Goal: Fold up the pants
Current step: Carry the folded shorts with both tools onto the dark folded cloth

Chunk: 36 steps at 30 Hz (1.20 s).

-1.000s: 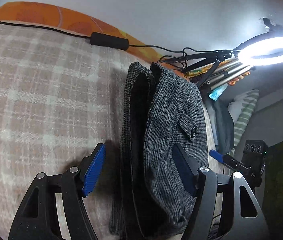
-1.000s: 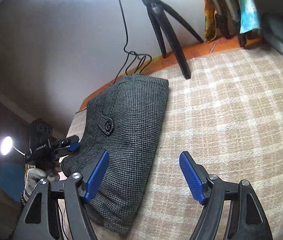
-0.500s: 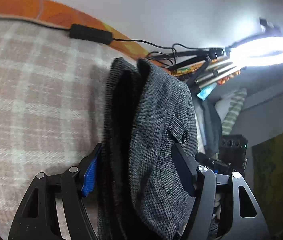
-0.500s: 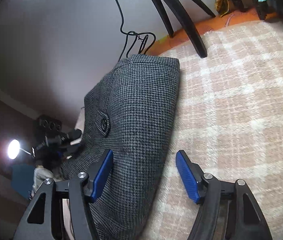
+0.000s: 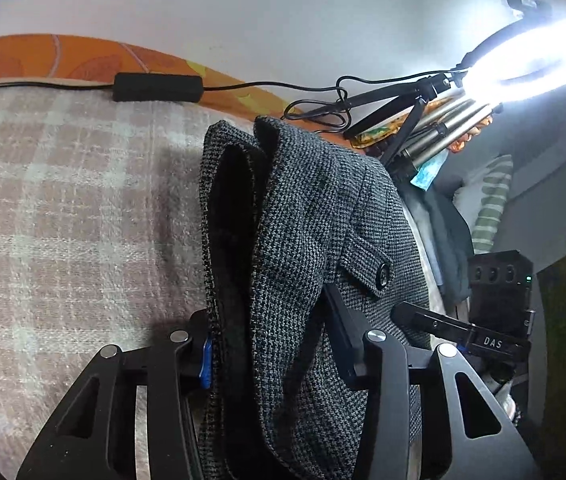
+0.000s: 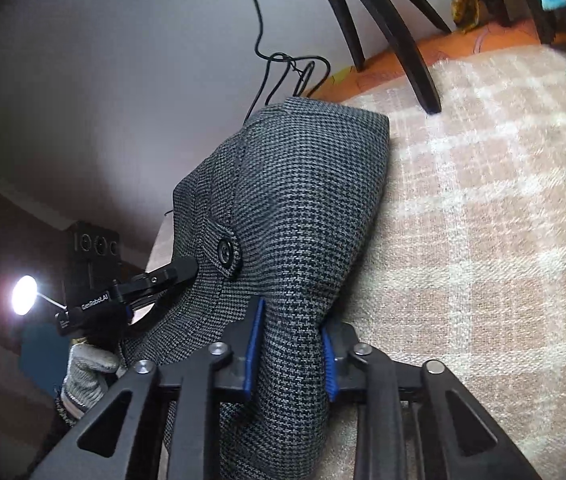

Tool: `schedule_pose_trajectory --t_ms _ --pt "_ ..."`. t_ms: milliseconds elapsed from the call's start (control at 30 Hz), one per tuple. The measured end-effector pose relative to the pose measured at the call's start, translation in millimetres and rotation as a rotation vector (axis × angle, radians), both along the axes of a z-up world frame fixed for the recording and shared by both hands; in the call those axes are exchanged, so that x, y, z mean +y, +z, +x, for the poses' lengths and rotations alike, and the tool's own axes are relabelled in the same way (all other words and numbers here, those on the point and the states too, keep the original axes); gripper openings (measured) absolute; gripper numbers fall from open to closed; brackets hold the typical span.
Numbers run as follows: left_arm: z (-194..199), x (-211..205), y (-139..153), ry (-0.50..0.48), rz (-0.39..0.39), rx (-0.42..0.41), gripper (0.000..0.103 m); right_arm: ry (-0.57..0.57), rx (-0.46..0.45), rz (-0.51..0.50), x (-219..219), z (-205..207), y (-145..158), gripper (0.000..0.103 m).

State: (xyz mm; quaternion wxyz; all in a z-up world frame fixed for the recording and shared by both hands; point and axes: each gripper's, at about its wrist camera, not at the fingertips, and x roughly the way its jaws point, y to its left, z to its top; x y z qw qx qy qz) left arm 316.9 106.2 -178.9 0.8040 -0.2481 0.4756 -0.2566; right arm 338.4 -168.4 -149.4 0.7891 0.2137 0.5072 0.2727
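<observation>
Gripping the folded grey pants from opposite ends, both tools are clamped on cloth: right tool pinches a thick fold between its blue pads, left tool bites the stacked layers at the other end. Pants lie bunched on a plaid blanket, button tab facing up. Ring light glows behind on a tripod, cable beside it.

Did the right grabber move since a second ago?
Yes. The right gripper slid forward and left onto the pants; its jaws closed on the fold, off the checked blanket.
</observation>
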Motion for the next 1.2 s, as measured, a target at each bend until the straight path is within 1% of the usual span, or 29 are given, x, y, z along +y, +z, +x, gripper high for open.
schedule_pose_trajectory --t_ms 67,133,167,200,233,267,300,333,367,400,433,467,500,567,633,733,933,1000,1067,1167,1200 --pt "-1 -3 2 -0.006 0.015 -0.010 0.041 0.013 -0.029 -0.045 8 -2 8 0.019" --pt "1 -5 1 -0.011 0.031 0.000 0.041 0.024 -0.027 -0.058 12 -2 10 0.020" --pt "3 -5 -2 -0.007 0.023 0.017 0.043 0.021 -0.011 -0.048 12 0 8 0.027" --pt "5 -4 -3 0.003 -0.002 0.029 0.046 0.019 0.017 -0.037 12 2 5 0.032" --pt "7 -4 -4 0.006 -0.039 0.039 0.057 0.018 0.044 -0.025 12 4 1 0.046" --pt "8 -2 -5 0.004 -0.084 0.043 0.067 0.014 0.062 -0.008 11 7 -4 0.048" --pt "8 -1 -6 0.002 -0.104 0.041 0.068 0.013 0.065 0.012 11 7 -7 0.048" --pt "9 -3 -5 0.001 -0.095 0.031 0.068 0.010 0.058 0.020 10 6 -9 0.047" --pt "9 -5 -5 -0.004 -0.083 0.019 0.066 0.005 0.054 0.019 12 6 -9 0.040" --pt "8 -7 -4 -0.014 -0.066 0.005 0.066 0.005 0.053 0.016 11 6 -9 0.036" --pt "8 -10 -2 -0.017 -0.042 -0.004 0.062 0.005 0.048 0.009 13 6 -9 0.031" --pt "8 -12 0 -0.013 -0.024 -0.009 0.052 0.008 0.033 -0.005 15 4 -6 0.026" --pt "7 -12 1 -0.004 -0.011 -0.015 0.049 0.016 0.009 -0.030 18 1 -1 0.023" --pt "3 -9 2 0.024 -0.022 -0.026 0.041 0.026 -0.035 -0.072 27 -3 11 0.017" --pt "-1 -11 6 0.030 -0.021 -0.043 0.038 0.037 -0.073 -0.107 32 -8 20 0.014" --pt "-7 -18 16 0.021 0.016 -0.080 0.033 0.060 -0.126 -0.165 42 -17 35 0.012" --pt "-23 -36 36 0.005 0.058 -0.144 0.032 0.094 -0.211 -0.246 59 -37 62 0.011" --pt "-29 -39 40 -0.002 0.053 -0.155 0.032 0.104 -0.239 -0.273 65 -47 73 0.011" --pt "-34 -43 42 -0.006 0.032 -0.158 0.032 0.112 -0.261 -0.297 66 -55 82 0.011" --pt "-42 -54 46 -0.013 0.004 -0.166 0.032 0.123 -0.298 -0.337 60 -69 98 0.010" --pt "-45 -59 49 -0.019 -0.001 -0.174 0.032 0.127 -0.309 -0.350 51 -73 104 0.010"
